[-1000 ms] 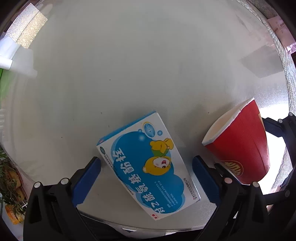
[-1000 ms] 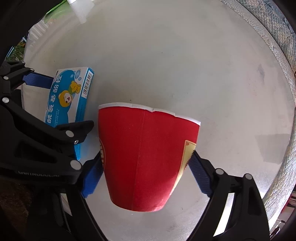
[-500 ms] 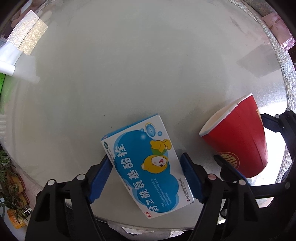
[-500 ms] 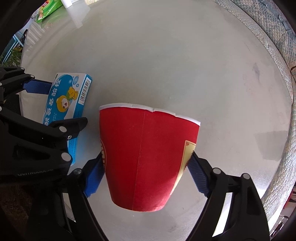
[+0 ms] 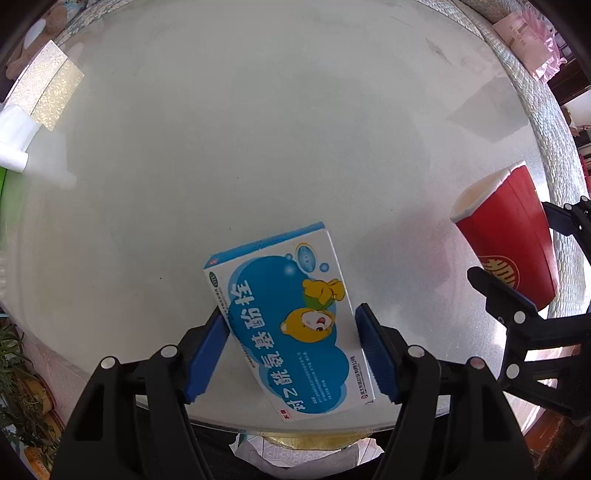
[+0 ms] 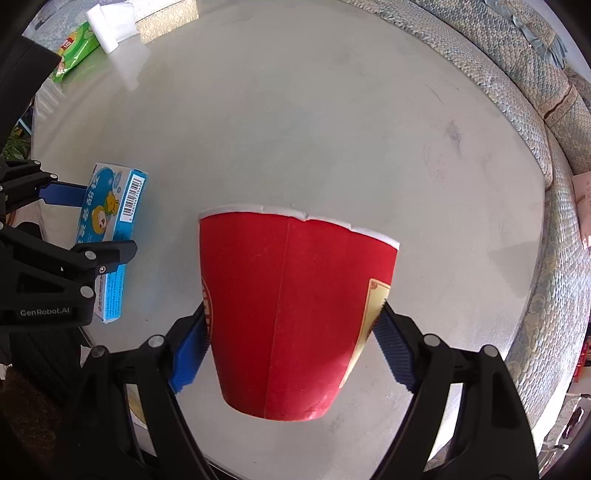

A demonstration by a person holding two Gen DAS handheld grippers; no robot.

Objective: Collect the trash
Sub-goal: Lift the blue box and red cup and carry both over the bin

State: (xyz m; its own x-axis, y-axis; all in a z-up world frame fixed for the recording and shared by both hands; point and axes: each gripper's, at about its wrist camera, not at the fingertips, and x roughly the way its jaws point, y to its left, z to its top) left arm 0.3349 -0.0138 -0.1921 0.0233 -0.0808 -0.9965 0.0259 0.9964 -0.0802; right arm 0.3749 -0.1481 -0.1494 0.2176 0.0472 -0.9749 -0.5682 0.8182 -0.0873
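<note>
A blue and white medicine box (image 5: pixel 280 295) with a cartoon bear sits between the blue pads of my left gripper (image 5: pixel 290 317). The jaws are closing and both pads press on its long sides. It hangs just above the near edge of the round glass table (image 5: pixel 258 129). A red paper cup (image 6: pixel 291 302) with a white rim is lifted off the table, my right gripper (image 6: pixel 291 314) shut on its sides, mouth pointing away. In the left wrist view the cup (image 5: pixel 506 240) hangs at the right. In the right wrist view the box (image 6: pixel 107 236) is at the left.
A white paper roll (image 6: pixel 110 22) and a green packet (image 6: pixel 74 51) lie at the table's far side. A patterned cushioned seat (image 6: pixel 517 92) curves round the table. A pink bag (image 5: pixel 524 40) lies beyond the rim, and plants (image 5: pixel 18 387) stand below the near left edge.
My left jaws have narrowed from wide open onto the box. Both grippers have risen, the table looks farther away, and the box and cup went up with them.
</note>
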